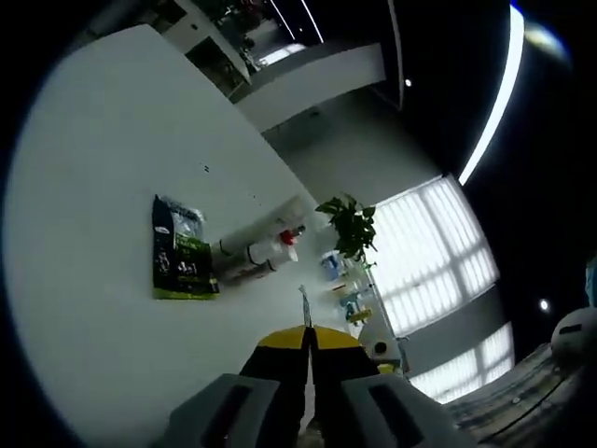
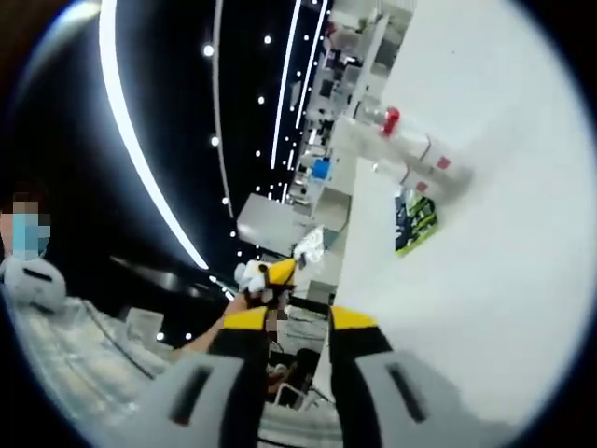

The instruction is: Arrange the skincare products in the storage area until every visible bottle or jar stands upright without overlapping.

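A few white bottles [image 1: 250,252], one with a red cap [image 1: 290,237], sit close together on the white table [image 1: 103,168] and seem to lie on their sides. A green and black pouch [image 1: 181,250] lies flat beside them. My left gripper [image 1: 308,334] is well short of them, its yellow-tipped jaws pressed together with nothing between. In the right gripper view the same bottles [image 2: 415,145] and pouch [image 2: 416,220] are far ahead. My right gripper [image 2: 298,322] is off the table's edge, jaws apart and holding nothing. The left gripper [image 2: 265,274] shows beyond it.
A potted plant [image 1: 350,222] and small coloured items [image 1: 334,265] stand past the table's far end, before bright windows [image 1: 434,247]. A person [image 2: 33,271] is at the left of the right gripper view. The white table [image 2: 504,280] has wide bare room around the products.
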Motion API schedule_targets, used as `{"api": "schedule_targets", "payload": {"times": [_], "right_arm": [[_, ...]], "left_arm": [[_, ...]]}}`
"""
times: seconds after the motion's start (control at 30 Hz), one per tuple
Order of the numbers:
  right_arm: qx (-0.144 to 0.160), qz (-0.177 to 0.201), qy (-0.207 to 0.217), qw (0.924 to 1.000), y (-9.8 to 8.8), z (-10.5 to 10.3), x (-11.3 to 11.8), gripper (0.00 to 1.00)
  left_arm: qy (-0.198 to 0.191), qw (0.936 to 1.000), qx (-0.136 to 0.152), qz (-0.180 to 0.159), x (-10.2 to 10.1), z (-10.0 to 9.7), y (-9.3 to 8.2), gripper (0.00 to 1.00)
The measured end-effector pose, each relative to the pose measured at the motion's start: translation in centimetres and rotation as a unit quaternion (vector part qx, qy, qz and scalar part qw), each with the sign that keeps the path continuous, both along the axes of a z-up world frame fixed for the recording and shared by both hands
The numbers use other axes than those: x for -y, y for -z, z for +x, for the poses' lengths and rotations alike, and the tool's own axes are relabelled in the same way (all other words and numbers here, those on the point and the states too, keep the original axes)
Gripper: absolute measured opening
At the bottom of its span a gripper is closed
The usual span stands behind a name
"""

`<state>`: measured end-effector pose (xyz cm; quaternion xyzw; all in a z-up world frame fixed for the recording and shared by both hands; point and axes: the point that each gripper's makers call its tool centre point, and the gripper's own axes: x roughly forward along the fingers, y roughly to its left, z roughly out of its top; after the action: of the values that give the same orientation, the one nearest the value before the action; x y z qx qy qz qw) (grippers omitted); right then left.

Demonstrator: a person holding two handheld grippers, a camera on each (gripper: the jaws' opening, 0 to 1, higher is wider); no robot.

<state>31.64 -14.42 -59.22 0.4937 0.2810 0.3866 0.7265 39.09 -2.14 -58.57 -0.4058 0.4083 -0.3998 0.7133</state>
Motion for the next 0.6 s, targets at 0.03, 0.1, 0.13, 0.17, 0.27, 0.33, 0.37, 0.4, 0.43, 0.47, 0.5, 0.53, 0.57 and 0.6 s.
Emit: {"api": "schedule_targets", "payload": {"times": [0.03, 0.1, 0.13, 0.17, 0.27, 0.33, 0.37, 0.4, 0.43, 0.47, 0.5, 0.53, 0.57, 0.6], "right_arm": [[0.004, -0.022, 0.005, 0.9997, 0.4, 0.2, 0.2, 0.27], [0.02, -0.067, 0.004, 0.9976, 0.7, 0.5, 0.3, 0.28], [0.033, -0.097, 0.004, 0.9947, 0.9, 0.9, 0.5, 0.28], [0.047, -0.119, 0.002, 0.9917, 1.0, 1.1, 0.6, 0.28], [0.138, -0.224, -0.023, 0.9645, 1.2, 1.7, 0.9, 0.28], [0.174, -0.275, -0.021, 0.9454, 1.2, 2.1, 1.2, 0.26], [0.177, -0.276, -0.027, 0.9443, 1.0, 2.1, 1.1, 0.24], [0.174, -0.275, -0.024, 0.9451, 0.9, 2.4, 1.2, 0.2], [0.178, -0.28, -0.024, 0.9429, 0.9, 2.5, 1.3, 0.17], [0.195, -0.3, -0.019, 0.9335, 0.8, 3.0, 1.7, 0.14], [0.207, -0.328, -0.018, 0.9214, 1.0, 3.4, 2.1, 0.09], [0.204, -0.351, -0.022, 0.9137, 1.5, 3.7, 2.5, 0.05], [0.144, -0.353, -0.001, 0.9243, 2.2, 4.0, 3.0, 0.04], [0.107, -0.343, 0.021, 0.9329, 2.4, 4.6, 3.1, 0.04]], "left_arm": [[-0.001, 1.0, 0.0, 0.001, -0.1, 0.2, 0.0, 0.0], [-0.005, 1.0, -0.001, 0.003, -0.4, 0.8, 0.1, 0.0], [-0.007, 1.0, -0.001, 0.005, -0.5, 1.0, 0.1, 0.0], [-0.008, 1.0, -0.002, 0.006, -0.5, 1.2, 0.2, 0.0], [-0.008, 0.9999, -0.005, 0.012, -0.8, 1.7, 0.5, 0.0], [-0.005, 0.9999, -0.008, 0.014, -0.9, 2.0, 0.7, 0.0], [-0.005, 0.9998, -0.008, 0.017, -1.0, 2.2, 0.9, 0.0], [-0.004, 0.9998, -0.009, 0.019, -1.0, 2.4, 0.9, 0.0], [-0.003, 0.9998, -0.009, 0.019, -1.1, 2.5, 1.0, 0.0], [-0.003, 0.9996, -0.009, 0.025, -1.3, 2.7, 1.2, 0.0], [-0.003, 0.9995, -0.01, 0.029, -1.5, 3.1, 1.5, 0.0], [-0.003, 0.9995, -0.012, 0.03, -1.6, 3.3, 1.6, 0.0], [-0.006, 0.9994, -0.013, 0.031, -1.8, 3.6, 1.7, 0.0], [-0.007, 0.9994, -0.013, 0.032, -2.0, 3.9, 1.8, 0.0]]}}
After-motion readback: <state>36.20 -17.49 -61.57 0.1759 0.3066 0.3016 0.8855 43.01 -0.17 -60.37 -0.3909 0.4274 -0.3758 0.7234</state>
